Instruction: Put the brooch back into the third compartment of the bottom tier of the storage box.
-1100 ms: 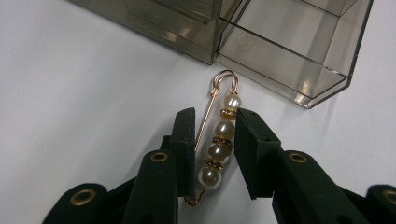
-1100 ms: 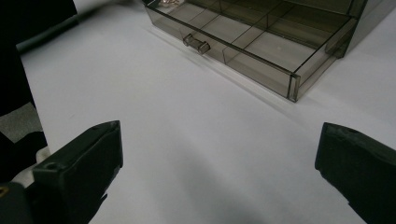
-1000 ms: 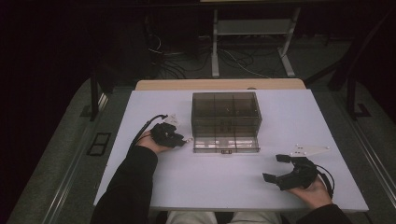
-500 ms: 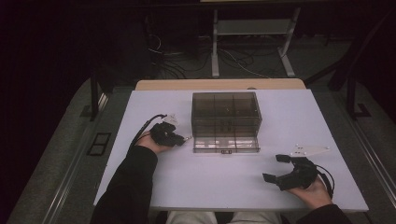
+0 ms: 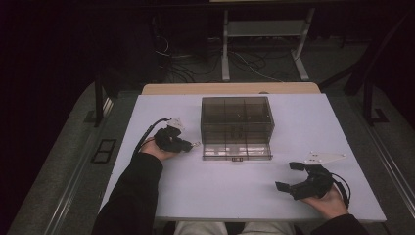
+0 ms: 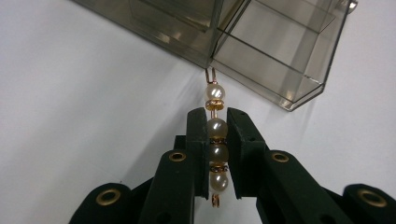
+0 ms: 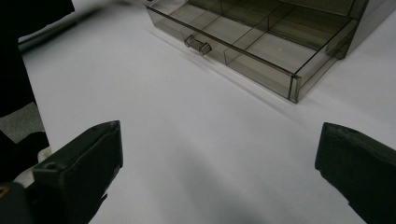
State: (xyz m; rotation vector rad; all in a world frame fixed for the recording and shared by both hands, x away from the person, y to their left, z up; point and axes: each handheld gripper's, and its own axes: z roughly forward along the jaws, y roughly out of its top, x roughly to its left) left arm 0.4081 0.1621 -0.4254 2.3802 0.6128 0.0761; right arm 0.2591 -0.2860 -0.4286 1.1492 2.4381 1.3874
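Observation:
A smoky clear drawer box [image 5: 237, 117] stands mid-table, its bottom drawer [image 5: 237, 151] pulled out toward me. In the right gripper view that drawer [image 7: 261, 44] shows bare compartments and a small handle [image 7: 197, 45]. My left gripper [image 6: 217, 122] is shut on a pearl-and-gold bead piece [image 6: 215, 128]; the piece's gold loop reaches the drawer's corner [image 6: 212, 58]. In the high view this gripper [image 5: 192, 144] sits just left of the drawer. My right gripper [image 5: 289, 176] rests open at the front right, jaws wide apart with bare table between them [image 7: 215, 154].
The white table [image 5: 293, 117] has free surface around the box. A wooden strip [image 5: 230, 88] runs along its far edge. Beyond it stand a metal stand [image 5: 264, 29] and floor cables [image 5: 181, 58]. Dark floor lies on both sides.

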